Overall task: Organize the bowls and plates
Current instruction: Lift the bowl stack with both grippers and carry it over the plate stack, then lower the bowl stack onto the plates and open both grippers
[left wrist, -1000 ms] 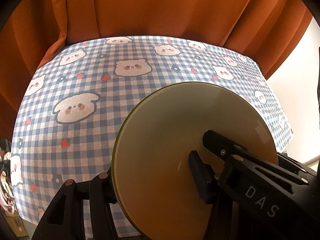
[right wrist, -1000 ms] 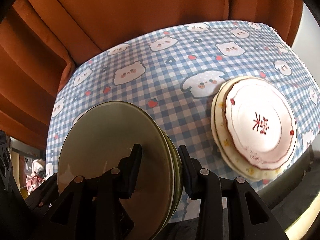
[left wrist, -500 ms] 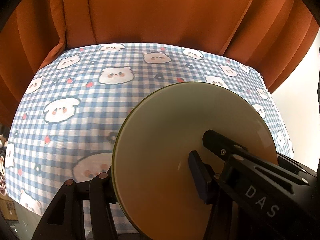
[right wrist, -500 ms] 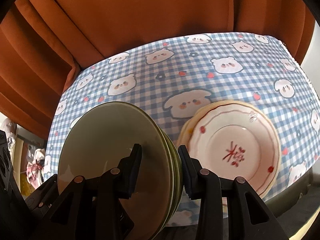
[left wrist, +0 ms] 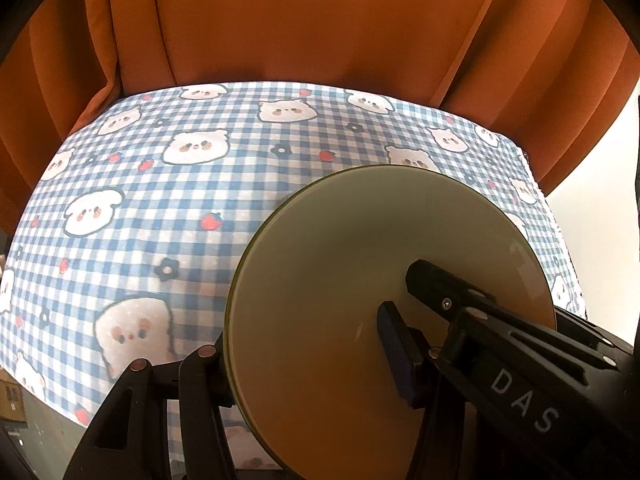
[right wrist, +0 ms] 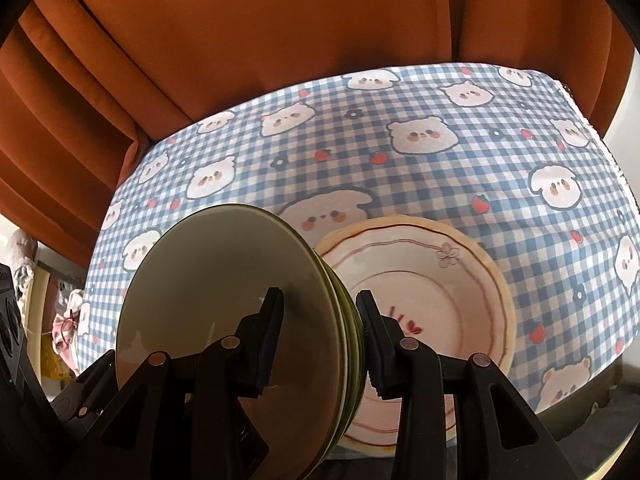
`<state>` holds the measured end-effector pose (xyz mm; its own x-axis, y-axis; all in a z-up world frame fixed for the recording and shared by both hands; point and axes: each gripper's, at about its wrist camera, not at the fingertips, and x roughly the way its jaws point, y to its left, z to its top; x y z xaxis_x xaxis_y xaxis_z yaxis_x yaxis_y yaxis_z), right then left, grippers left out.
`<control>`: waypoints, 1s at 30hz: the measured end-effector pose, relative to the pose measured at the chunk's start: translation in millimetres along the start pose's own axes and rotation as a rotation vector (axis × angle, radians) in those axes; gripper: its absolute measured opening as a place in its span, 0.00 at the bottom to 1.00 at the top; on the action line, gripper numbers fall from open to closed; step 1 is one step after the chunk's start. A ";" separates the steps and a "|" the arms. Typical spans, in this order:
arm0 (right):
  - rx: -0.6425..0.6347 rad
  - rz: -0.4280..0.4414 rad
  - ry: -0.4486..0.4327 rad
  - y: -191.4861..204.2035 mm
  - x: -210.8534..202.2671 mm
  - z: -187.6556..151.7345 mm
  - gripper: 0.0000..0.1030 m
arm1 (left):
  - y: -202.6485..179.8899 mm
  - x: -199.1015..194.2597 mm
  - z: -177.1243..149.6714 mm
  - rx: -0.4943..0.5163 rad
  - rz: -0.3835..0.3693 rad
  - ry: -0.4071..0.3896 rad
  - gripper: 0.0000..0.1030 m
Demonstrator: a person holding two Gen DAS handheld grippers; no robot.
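1. Left wrist view: a stack of round olive-green glazed plates [left wrist: 344,280] is seen held on edge, raised above the tabletop, with its broad pale face turned toward the camera.
2. The left gripper [left wrist: 304,344] is seen clamped on this stack: the blue-padded finger [left wrist: 394,350] is pressed against the near face, and the other finger is set behind the stack's left rim.
3. A second black gripper marked "DAS" [left wrist: 520,356] is seen reaching onto the same stack from the lower right corner of the view.
4. The tabletop is covered by a blue-and-white checked tablecloth printed with bears, strawberries and flowers [left wrist: 180,200]. Its far edge is met by a rust-orange pleated curtain [left wrist: 300,40].
5. Right wrist view: the same olive-green plates [right wrist: 224,288] are seen edge-on at the right, where several stacked rims are shown; an exact count cannot be told.
6. The right gripper [right wrist: 320,332] is seen clamped across the whole stack, with one pad on the near face and one pad on the back.
7. A pink round plate with a wavy red-lined rim and a red mark in its centre [right wrist: 432,304] is seen lying flat on a cream scalloped plate [right wrist: 502,276], near the front edge of the tabletop.
8. The held stack is seen above and to the left of these two plates, partly covering them; contact cannot be told.
9. The checked tablecloth [right wrist: 440,176] and the orange curtain [right wrist: 260,40] are seen behind.
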<state>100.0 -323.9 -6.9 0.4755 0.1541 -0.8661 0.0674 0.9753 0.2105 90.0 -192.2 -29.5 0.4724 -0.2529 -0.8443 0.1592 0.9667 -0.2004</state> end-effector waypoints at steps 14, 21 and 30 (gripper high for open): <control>-0.019 -0.017 0.062 -53.5 14.1 6.7 0.40 | -40.2 35.0 -6.6 -0.038 0.013 0.064 0.54; -0.034 -0.011 0.105 -67.4 26.2 8.5 0.40 | -49.7 43.7 -4.2 -0.028 0.059 0.079 0.54; -0.032 0.011 0.107 -78.8 31.4 14.5 0.40 | -58.4 47.6 -0.7 -0.005 0.094 0.082 0.55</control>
<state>122.3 -398.2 -44.1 0.3797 0.1789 -0.9076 0.0337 0.9778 0.2068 102.6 -260.7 -58.3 0.4129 -0.1570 -0.8972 0.1127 0.9863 -0.1208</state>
